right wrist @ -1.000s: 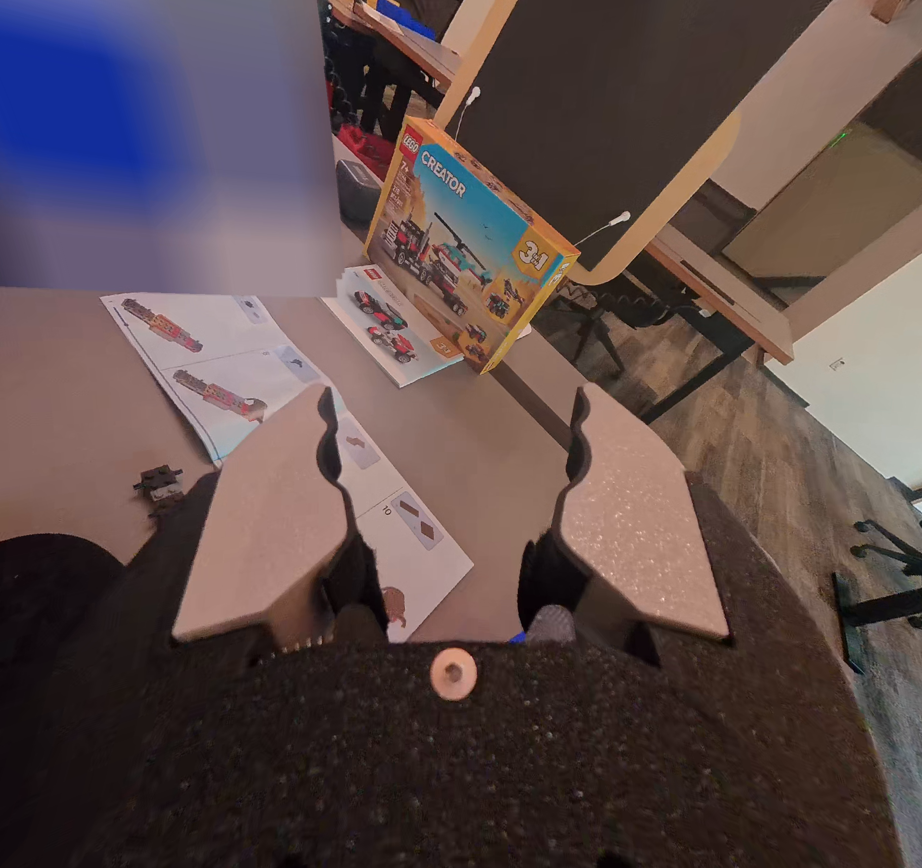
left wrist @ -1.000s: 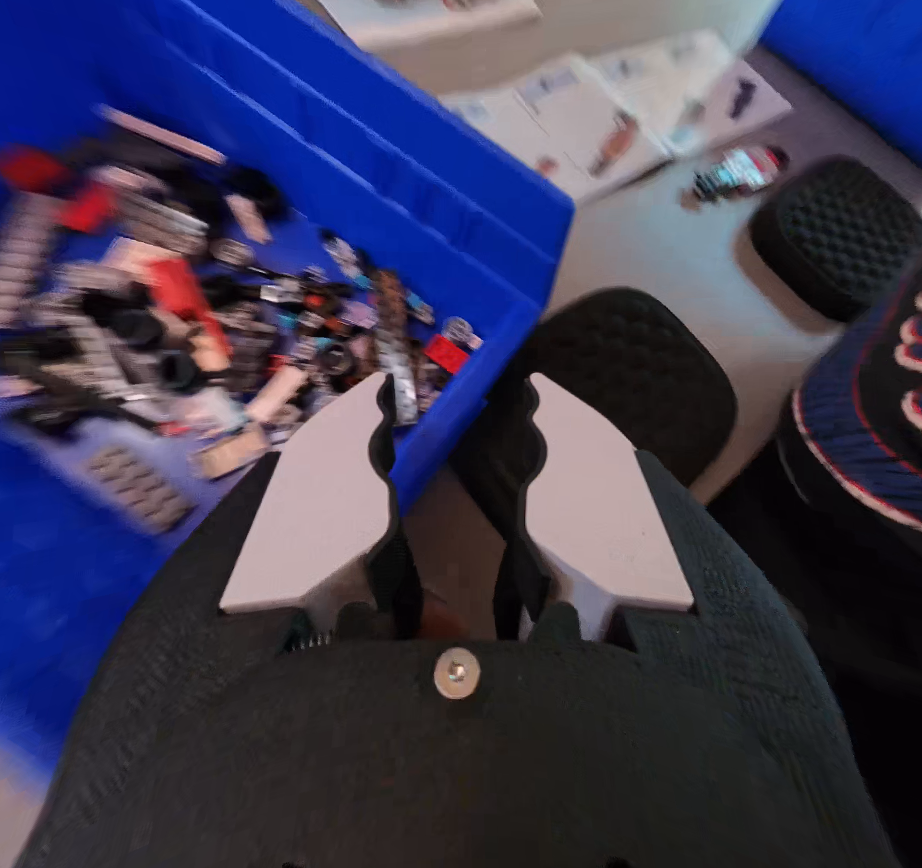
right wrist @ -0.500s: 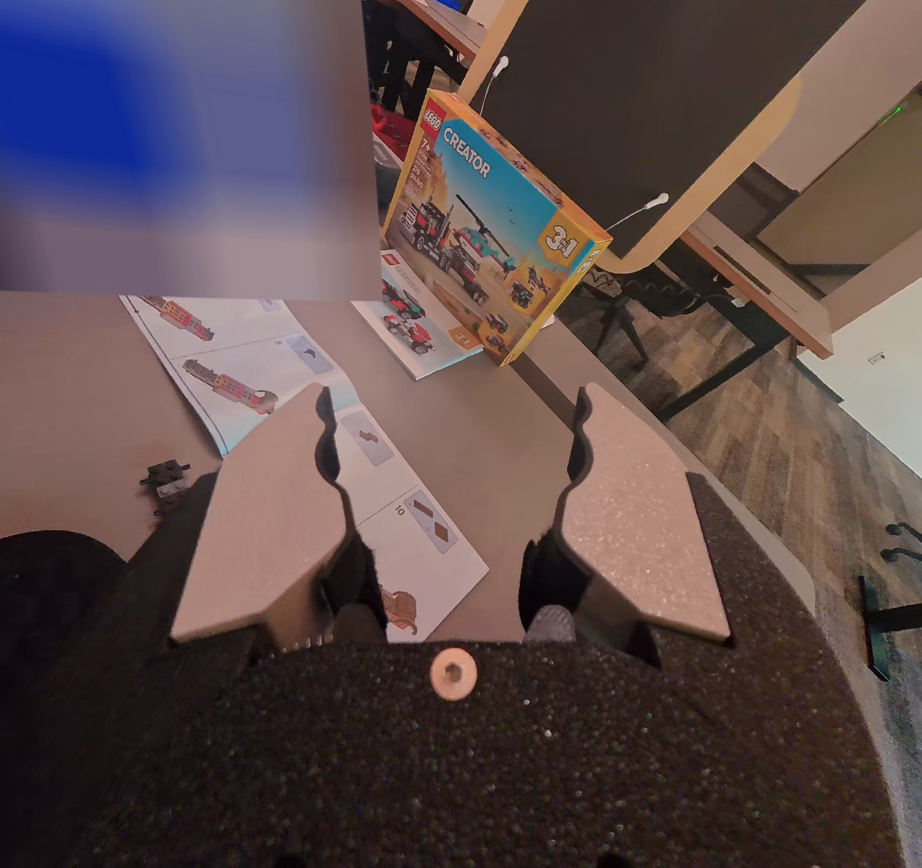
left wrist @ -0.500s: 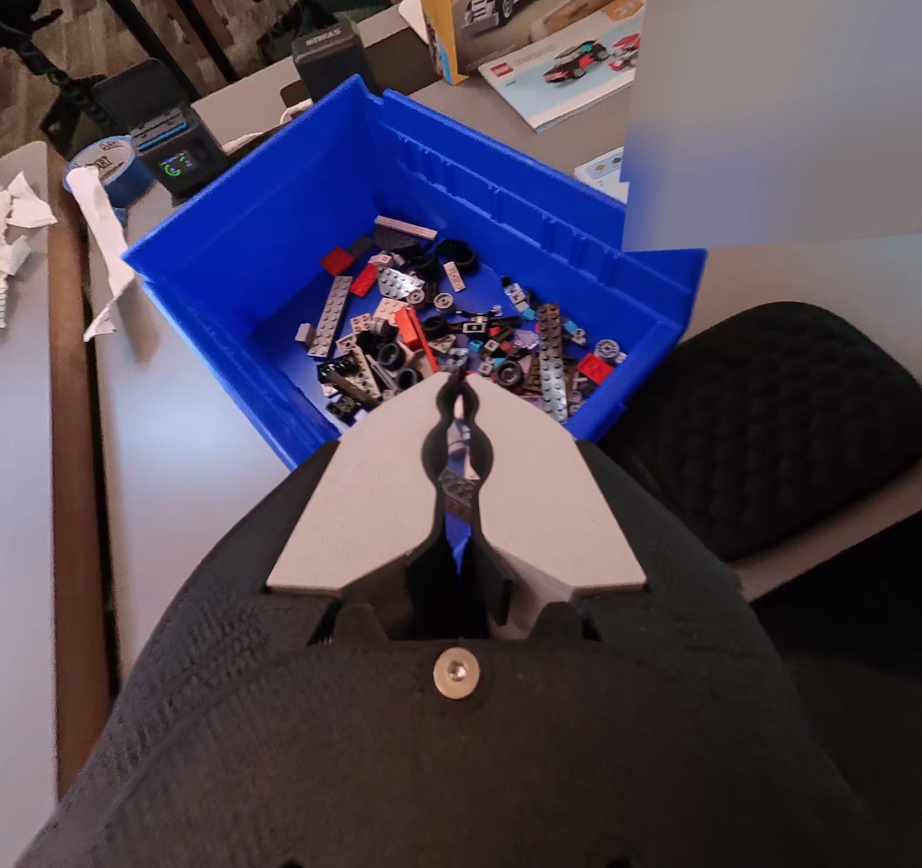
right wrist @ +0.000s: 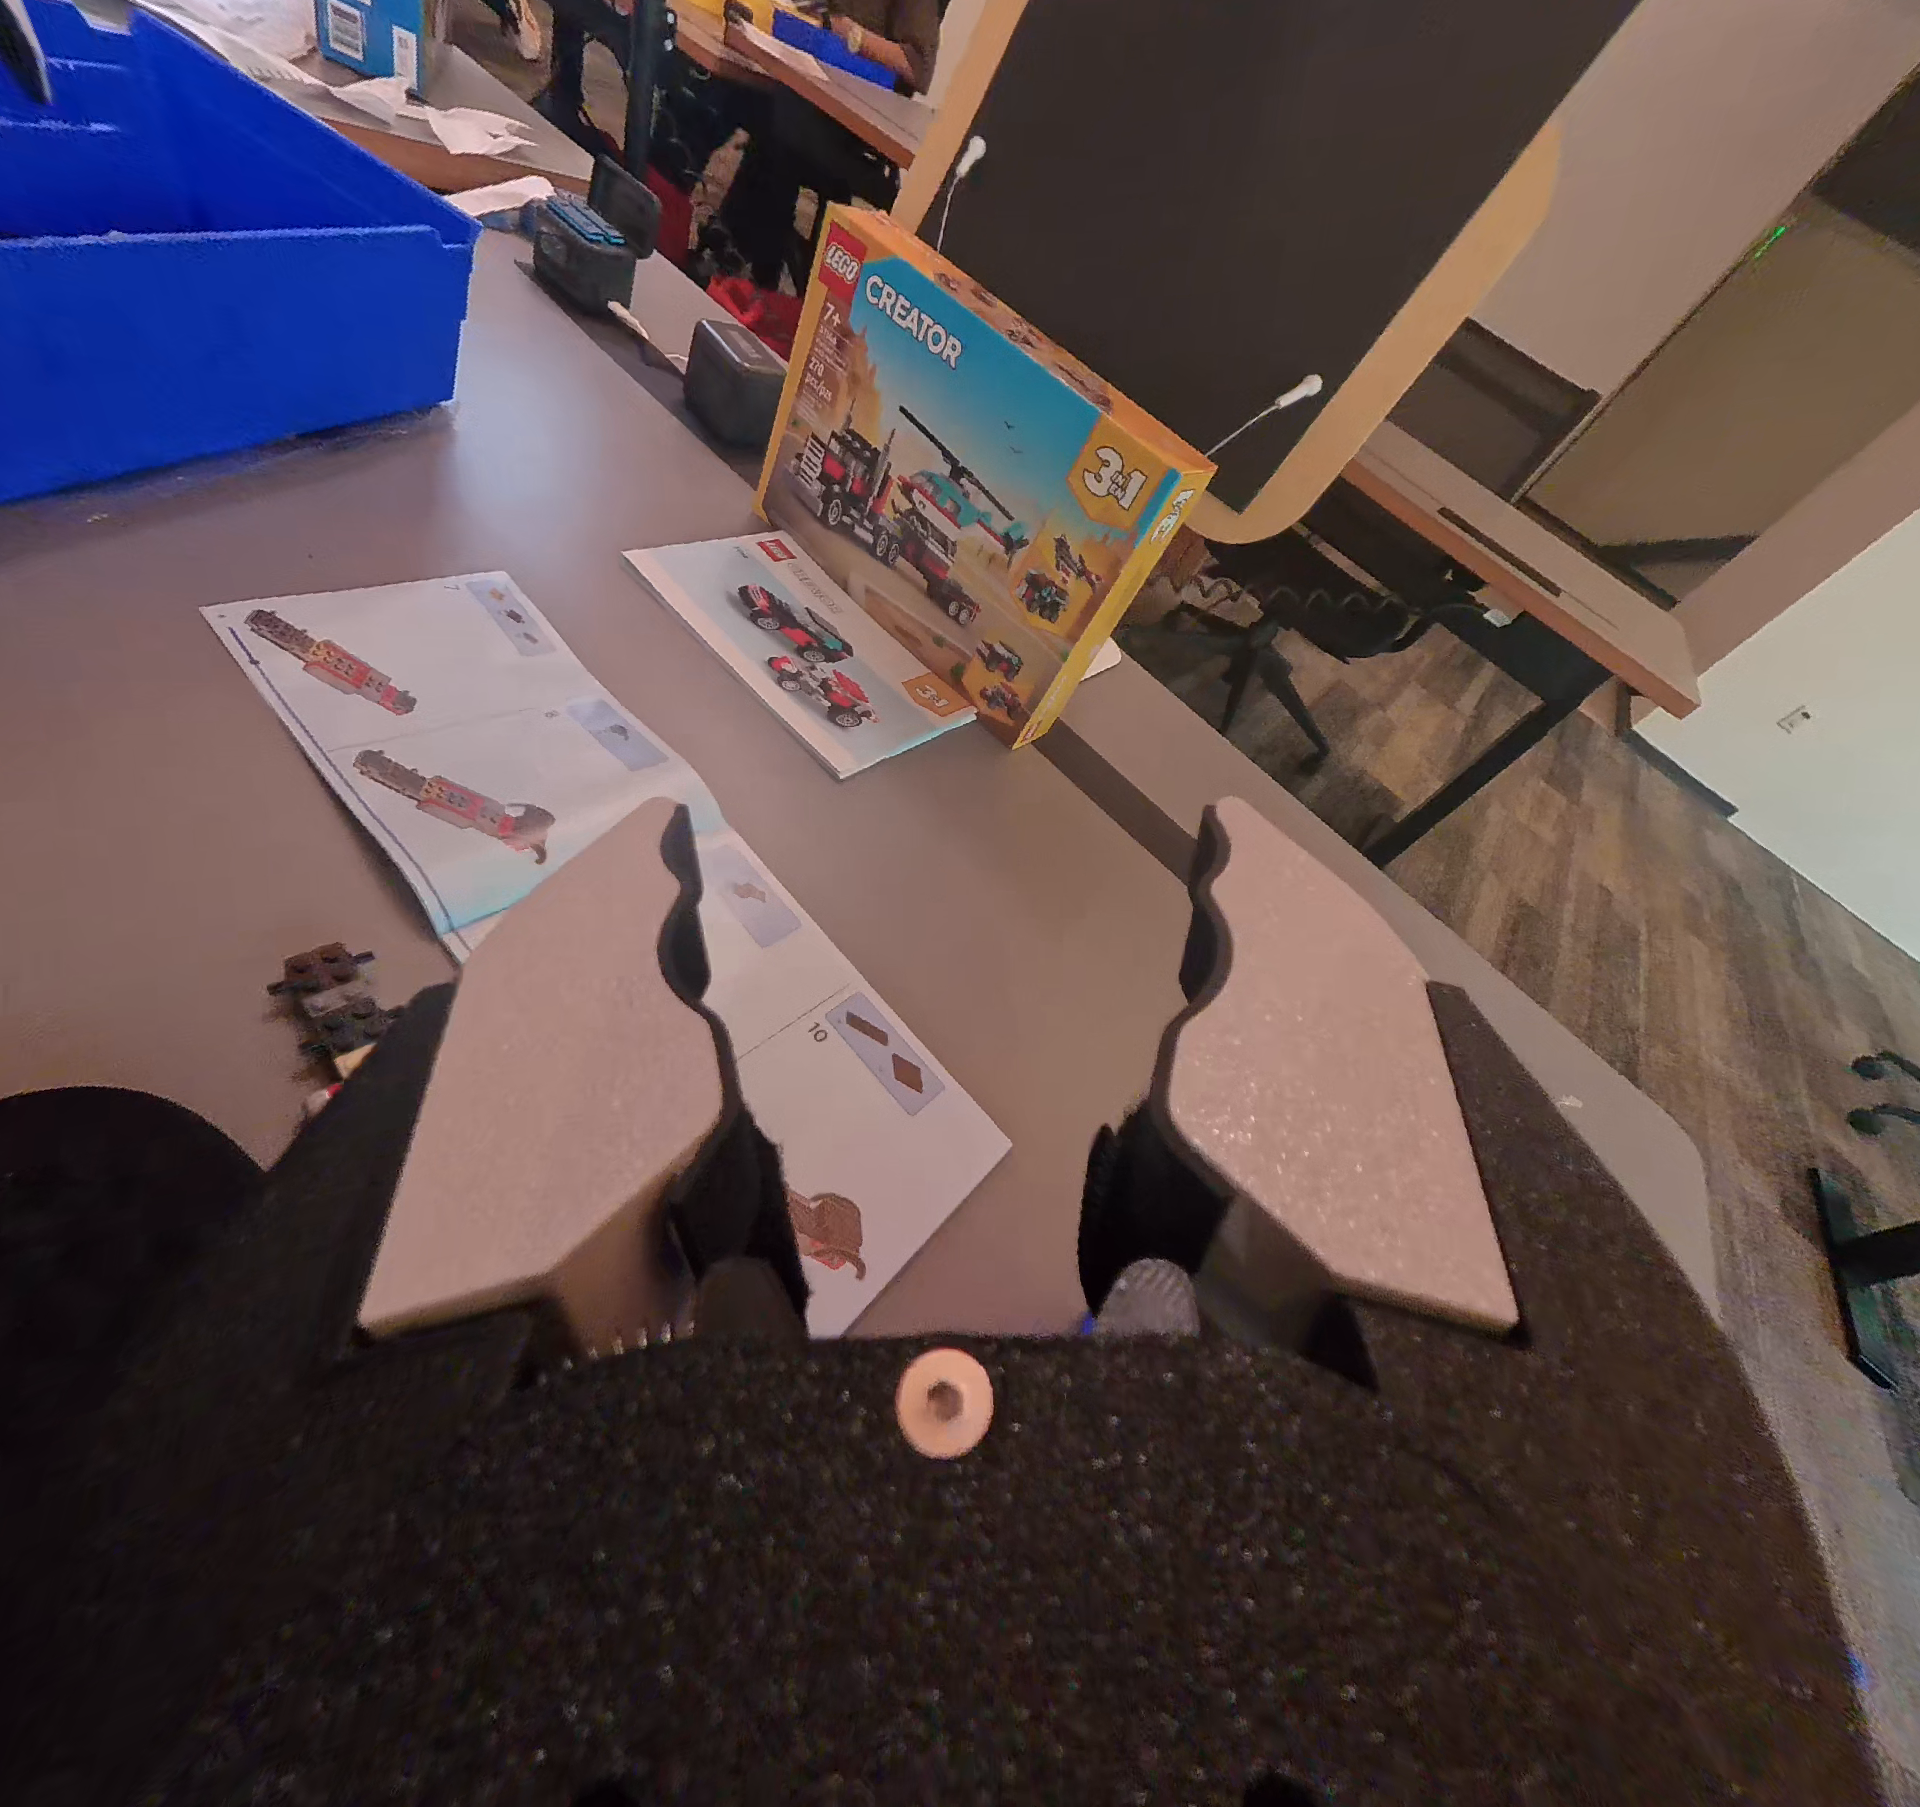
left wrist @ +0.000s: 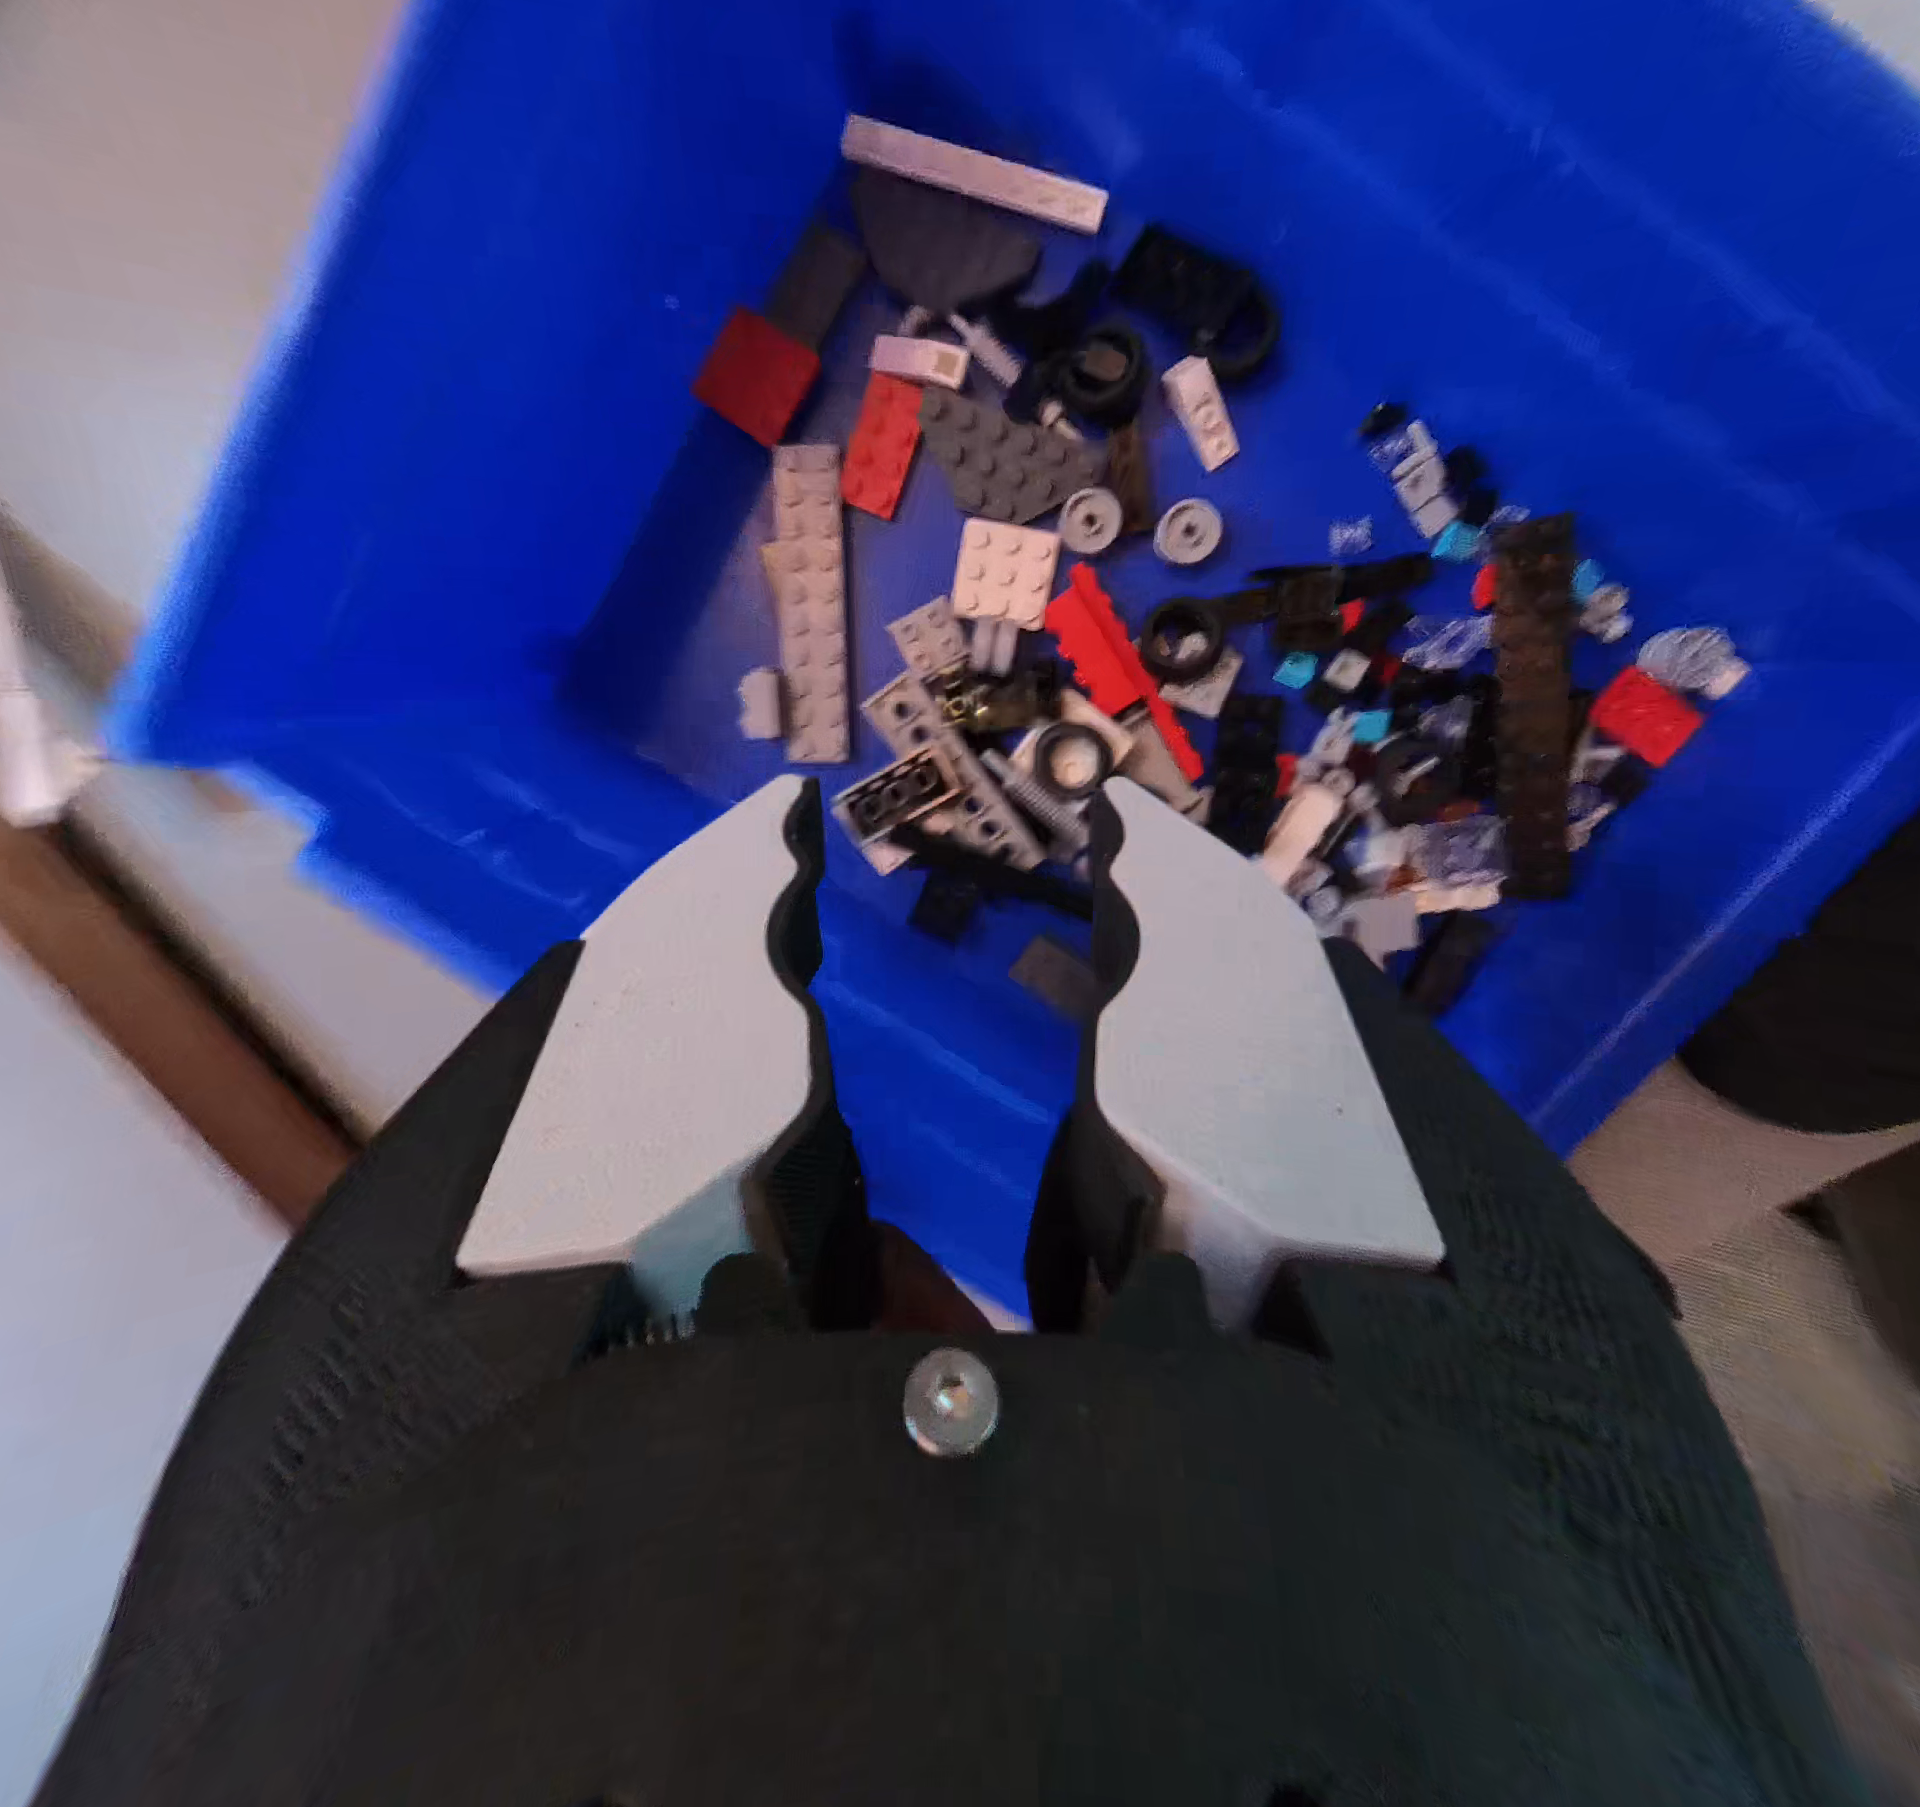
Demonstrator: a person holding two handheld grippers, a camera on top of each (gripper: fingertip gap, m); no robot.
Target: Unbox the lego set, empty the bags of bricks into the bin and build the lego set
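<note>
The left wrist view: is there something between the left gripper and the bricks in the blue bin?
Nothing visible blocks it. The left gripper is open and empty above the blue bin, which has no lid. The loose bricks lie uncovered just beyond its fingertips; the near wall is already below the fingers.

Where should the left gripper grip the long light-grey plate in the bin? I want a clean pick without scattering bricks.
Grip the long light-grey plate across its narrow width near mid-length, coming from above. It lies flat at the pile's left edge, its left side clear; the left gripper is open.
</note>
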